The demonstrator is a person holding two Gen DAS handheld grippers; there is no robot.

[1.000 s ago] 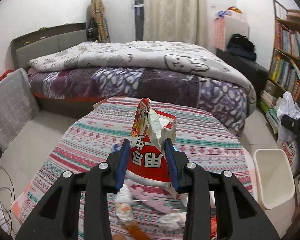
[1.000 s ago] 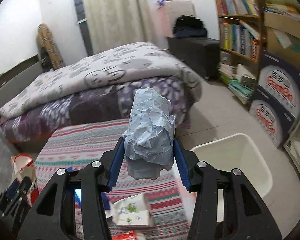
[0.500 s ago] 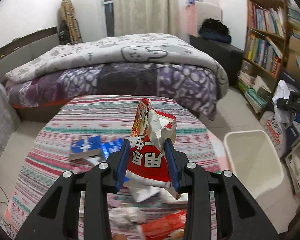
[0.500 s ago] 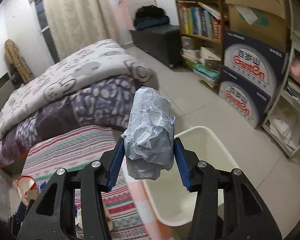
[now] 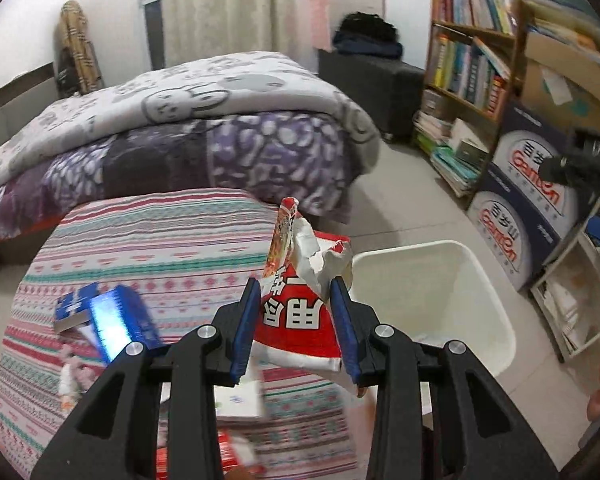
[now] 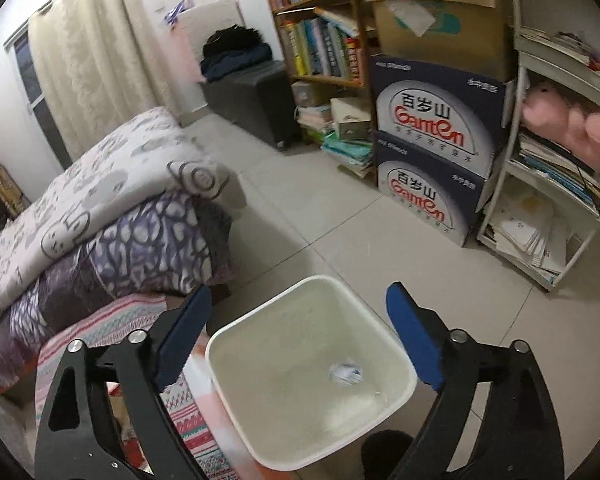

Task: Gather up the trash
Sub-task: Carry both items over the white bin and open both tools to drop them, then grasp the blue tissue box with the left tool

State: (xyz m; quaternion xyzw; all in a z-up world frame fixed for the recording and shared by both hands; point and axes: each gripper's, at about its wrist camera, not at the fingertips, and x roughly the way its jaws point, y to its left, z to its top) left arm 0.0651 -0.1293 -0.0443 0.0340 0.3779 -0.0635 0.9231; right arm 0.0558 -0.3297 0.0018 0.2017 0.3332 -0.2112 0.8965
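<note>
My left gripper (image 5: 296,300) is shut on a red and white snack wrapper (image 5: 300,312) and holds it above the striped table (image 5: 160,248), just left of the white trash bin (image 5: 496,312). My right gripper (image 6: 298,320) is open and empty, right above the same bin (image 6: 228,376). A crumpled grey paper ball (image 6: 345,373) lies on the bin's bottom. A blue packet (image 5: 116,320) and other bits of litter lie on the table below the left gripper.
A bed with a purple quilt (image 5: 180,136) stands behind the table. Bookshelves (image 5: 472,68) and stacked water cartons (image 6: 432,160) line the right wall beyond the bin. Tiled floor (image 6: 320,220) lies between them.
My right gripper moved over the bin, opened and dropped the paper ball into it. My left gripper carried the wrapper to the right, closer to the bin.
</note>
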